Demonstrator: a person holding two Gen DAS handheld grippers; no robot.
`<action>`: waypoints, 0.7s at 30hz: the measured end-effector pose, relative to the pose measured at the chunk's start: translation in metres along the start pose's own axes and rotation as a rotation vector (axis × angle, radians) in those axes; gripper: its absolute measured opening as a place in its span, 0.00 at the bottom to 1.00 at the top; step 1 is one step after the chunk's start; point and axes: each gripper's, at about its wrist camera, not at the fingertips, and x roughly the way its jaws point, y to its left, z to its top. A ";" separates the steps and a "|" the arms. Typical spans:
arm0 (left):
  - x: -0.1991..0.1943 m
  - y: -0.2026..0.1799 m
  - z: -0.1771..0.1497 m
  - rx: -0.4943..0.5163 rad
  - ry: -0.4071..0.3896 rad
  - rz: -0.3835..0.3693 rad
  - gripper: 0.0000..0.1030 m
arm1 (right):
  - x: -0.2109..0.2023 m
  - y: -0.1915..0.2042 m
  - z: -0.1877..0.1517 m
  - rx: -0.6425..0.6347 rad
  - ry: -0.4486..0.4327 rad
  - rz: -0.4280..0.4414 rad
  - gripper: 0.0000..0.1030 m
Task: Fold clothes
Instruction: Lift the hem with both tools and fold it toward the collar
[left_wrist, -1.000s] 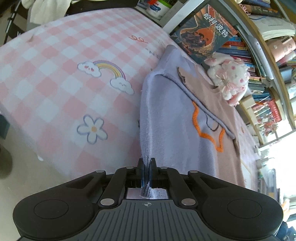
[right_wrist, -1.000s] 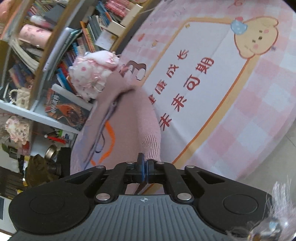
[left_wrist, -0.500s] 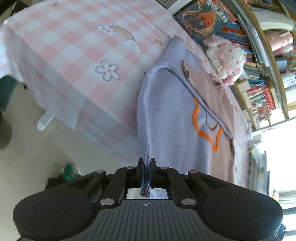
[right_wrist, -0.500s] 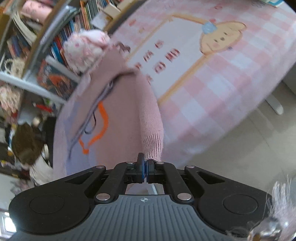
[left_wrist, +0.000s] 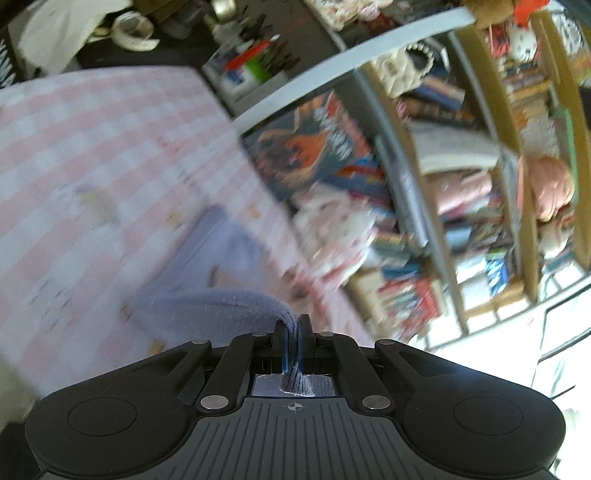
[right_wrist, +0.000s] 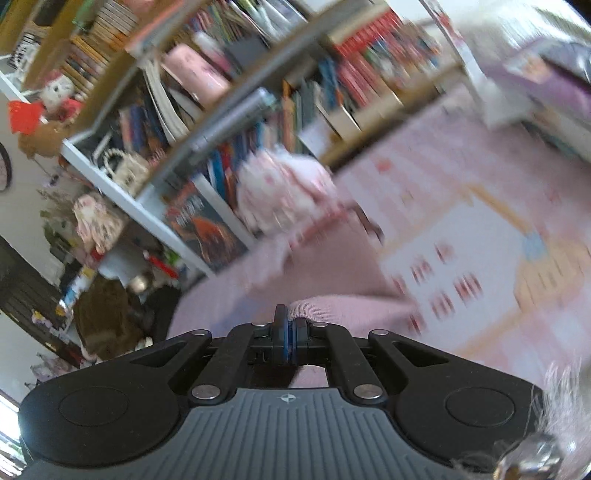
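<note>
A knit sweater, lavender on one half and dusty pink on the other, lies on the pink checked tablecloth (left_wrist: 92, 155). In the left wrist view my left gripper (left_wrist: 291, 332) is shut on the sweater's lavender hem (left_wrist: 221, 306), which curls up from the table into the jaws. In the right wrist view my right gripper (right_wrist: 290, 330) is shut on the pink ribbed hem (right_wrist: 332, 306), lifted the same way. Both views are blurred. The rest of the sweater (right_wrist: 325, 258) stretches away toward the bookshelf.
A crowded bookshelf (left_wrist: 443, 184) runs along the table's far side, with a pink-and-white plush toy (right_wrist: 284, 188) against it beside the sweater's collar end. A printed panel with red characters (right_wrist: 454, 273) lies on the cloth to the right. Clutter fills the far left corner (left_wrist: 251, 66).
Both grippers have risen and tipped up, lifting the sweater's hem off the table's near edge. The views now look across the table at the shelves instead of down at the floor.
</note>
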 end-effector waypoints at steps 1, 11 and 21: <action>0.006 -0.002 0.006 -0.003 -0.010 -0.008 0.03 | 0.008 0.004 0.009 -0.008 -0.017 0.003 0.02; 0.095 0.013 0.051 -0.030 0.005 0.084 0.03 | 0.124 0.028 0.066 -0.081 -0.037 -0.070 0.02; 0.168 0.036 0.072 0.076 0.183 0.195 0.09 | 0.224 0.004 0.066 -0.106 0.079 -0.269 0.02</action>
